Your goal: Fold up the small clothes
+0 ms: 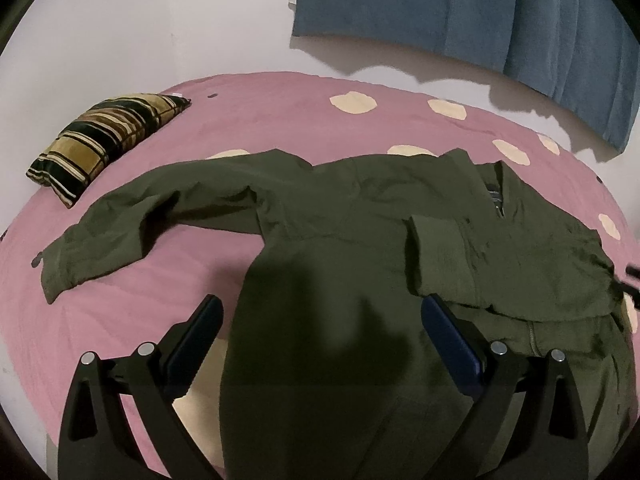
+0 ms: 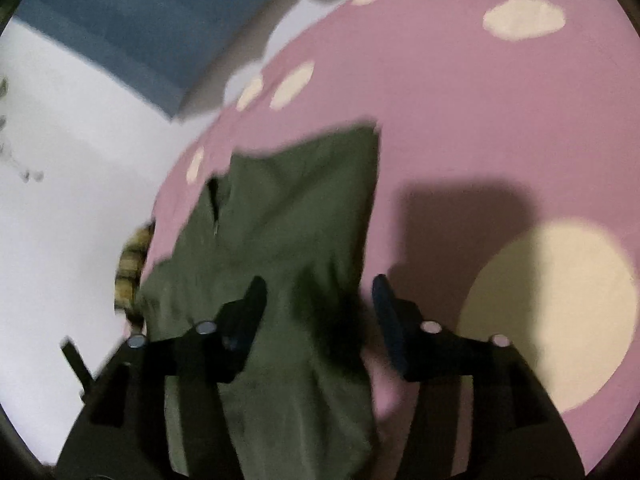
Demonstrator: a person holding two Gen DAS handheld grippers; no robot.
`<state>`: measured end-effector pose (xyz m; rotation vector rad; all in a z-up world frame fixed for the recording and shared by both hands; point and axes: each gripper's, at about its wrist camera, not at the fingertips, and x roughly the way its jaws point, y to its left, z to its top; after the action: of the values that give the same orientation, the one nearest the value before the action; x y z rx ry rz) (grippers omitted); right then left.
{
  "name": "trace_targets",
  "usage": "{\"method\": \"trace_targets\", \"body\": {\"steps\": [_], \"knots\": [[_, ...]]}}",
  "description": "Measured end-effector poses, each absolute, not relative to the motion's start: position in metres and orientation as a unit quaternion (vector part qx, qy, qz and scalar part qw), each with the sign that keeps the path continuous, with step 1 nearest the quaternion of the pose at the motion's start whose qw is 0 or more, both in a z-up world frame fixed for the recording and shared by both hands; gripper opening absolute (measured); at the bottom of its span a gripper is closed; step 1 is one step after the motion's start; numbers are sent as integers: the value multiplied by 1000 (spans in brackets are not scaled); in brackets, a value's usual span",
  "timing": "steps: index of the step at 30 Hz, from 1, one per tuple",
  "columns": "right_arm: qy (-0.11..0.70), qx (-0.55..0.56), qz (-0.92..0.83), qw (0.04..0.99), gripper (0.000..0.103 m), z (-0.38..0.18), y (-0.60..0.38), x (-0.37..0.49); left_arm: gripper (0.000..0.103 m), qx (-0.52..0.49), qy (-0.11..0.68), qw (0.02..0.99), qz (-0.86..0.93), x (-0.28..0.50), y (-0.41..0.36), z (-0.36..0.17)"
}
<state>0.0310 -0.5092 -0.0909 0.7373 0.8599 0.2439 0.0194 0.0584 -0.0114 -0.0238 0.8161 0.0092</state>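
I see a pink bedsheet (image 1: 312, 120) with cream dots, and 1 striped brown-and-black pillow (image 1: 106, 142) lying on it at far left. A blue curtain (image 1: 500, 16) hangs on the white wall (image 1: 160, 20).

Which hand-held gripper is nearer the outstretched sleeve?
Left. The left hand-held gripper hovers open beside the outstretched sleeve; the right hand-held gripper is over the shirt's far side.

A jacket (image 1: 340, 240) is spread on a bedsheet (image 1: 160, 312), one sleeve (image 1: 132, 216) stretched left, the other sleeve (image 1: 440, 256) laid across the body. A pillow (image 1: 104, 140) is set at the far left, apart from the jacket. A curtain (image 1: 480, 16) hangs on the wall (image 1: 160, 20) behind the bed, at right.
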Motion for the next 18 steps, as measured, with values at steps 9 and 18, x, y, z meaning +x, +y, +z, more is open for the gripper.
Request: {"method": "trace_targets", "body": {"steps": [9, 18], "knots": [[426, 370, 113, 818, 4, -121, -523, 131, 99, -14, 409, 913, 11, 29, 57, -20], [427, 360, 101, 824, 4, -131, -520, 155, 99, -27, 422, 906, 11, 40, 59, -28]]}}
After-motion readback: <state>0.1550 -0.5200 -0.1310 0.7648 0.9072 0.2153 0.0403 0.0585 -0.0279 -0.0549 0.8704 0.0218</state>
